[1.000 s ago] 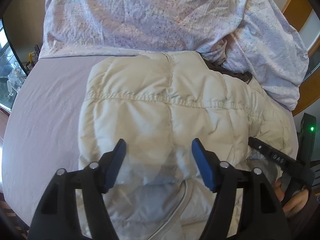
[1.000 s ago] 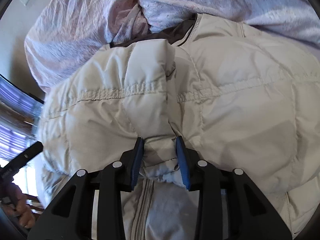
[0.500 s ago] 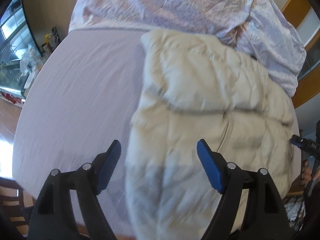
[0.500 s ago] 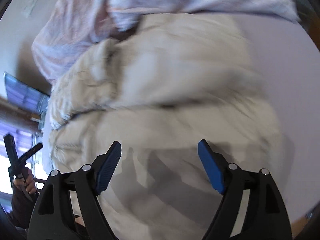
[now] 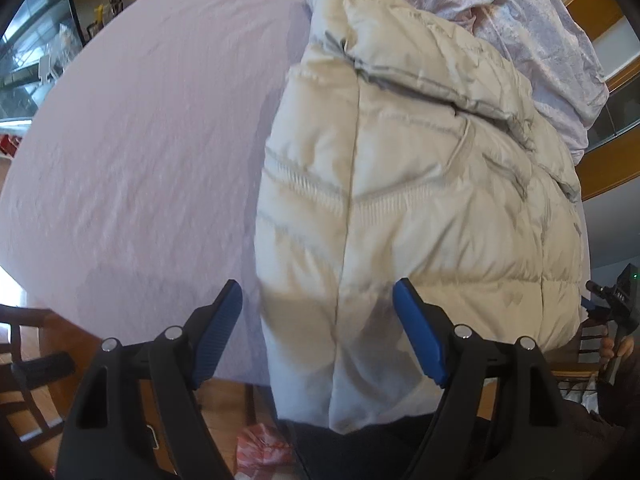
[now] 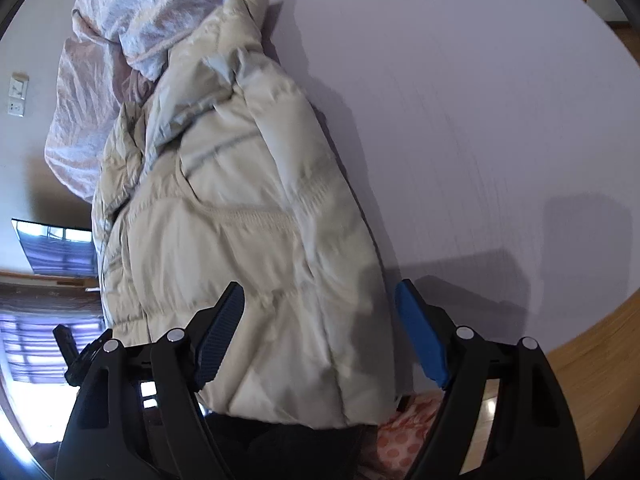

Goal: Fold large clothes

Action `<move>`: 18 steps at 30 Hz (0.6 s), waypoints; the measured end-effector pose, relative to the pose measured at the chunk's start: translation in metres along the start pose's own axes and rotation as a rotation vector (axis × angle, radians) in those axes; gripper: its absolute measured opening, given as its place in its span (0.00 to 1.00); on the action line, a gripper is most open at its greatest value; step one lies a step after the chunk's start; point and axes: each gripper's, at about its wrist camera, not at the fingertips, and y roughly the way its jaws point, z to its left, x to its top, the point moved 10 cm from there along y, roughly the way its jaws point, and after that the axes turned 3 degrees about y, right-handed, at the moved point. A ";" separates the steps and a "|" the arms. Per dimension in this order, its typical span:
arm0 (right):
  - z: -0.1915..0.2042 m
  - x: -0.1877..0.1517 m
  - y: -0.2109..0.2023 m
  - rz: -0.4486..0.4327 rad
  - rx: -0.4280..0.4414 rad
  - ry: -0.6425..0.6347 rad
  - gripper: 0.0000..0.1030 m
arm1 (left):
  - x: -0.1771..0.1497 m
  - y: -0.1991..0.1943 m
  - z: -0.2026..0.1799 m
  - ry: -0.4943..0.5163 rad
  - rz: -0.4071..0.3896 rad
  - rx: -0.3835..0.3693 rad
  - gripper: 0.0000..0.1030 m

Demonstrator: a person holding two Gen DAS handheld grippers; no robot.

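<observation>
The left gripper [image 5: 318,330], black with blue pads, stands spread wide and holds nothing, its jaws having just been opening; the right gripper [image 6: 320,330] matches it, empty, jaws likewise just opened. Below both lies a cream quilted puffer jacket [image 5: 420,184], folded into a long bundle, its near end hanging over the edge of a bed covered in a pale lilac sheet [image 5: 152,128]. A crumpled white patterned duvet [image 6: 132,12] is heaped at the jacket's far end.

Cream jacket [image 5: 420,200]; lilac sheet [image 5: 160,140]
</observation>
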 end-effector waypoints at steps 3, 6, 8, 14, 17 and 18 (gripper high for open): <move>-0.003 -0.011 0.005 0.031 0.040 0.010 0.61 | -0.008 0.002 -0.003 -0.010 0.003 -0.012 0.74; -0.004 -0.015 0.005 0.036 0.084 0.024 0.53 | -0.015 0.005 -0.007 -0.016 0.009 -0.029 0.70; -0.003 -0.017 0.006 0.044 0.112 0.028 0.51 | -0.019 0.006 -0.007 -0.021 0.012 -0.034 0.68; 0.007 -0.031 0.009 0.089 0.215 0.029 0.51 | -0.027 0.005 -0.006 -0.048 0.009 -0.056 0.66; 0.011 -0.037 0.011 0.100 0.256 0.024 0.33 | -0.029 0.005 -0.008 -0.051 0.015 -0.070 0.59; 0.013 -0.038 0.012 0.098 0.257 0.016 0.26 | -0.029 0.005 -0.009 -0.055 0.017 -0.081 0.51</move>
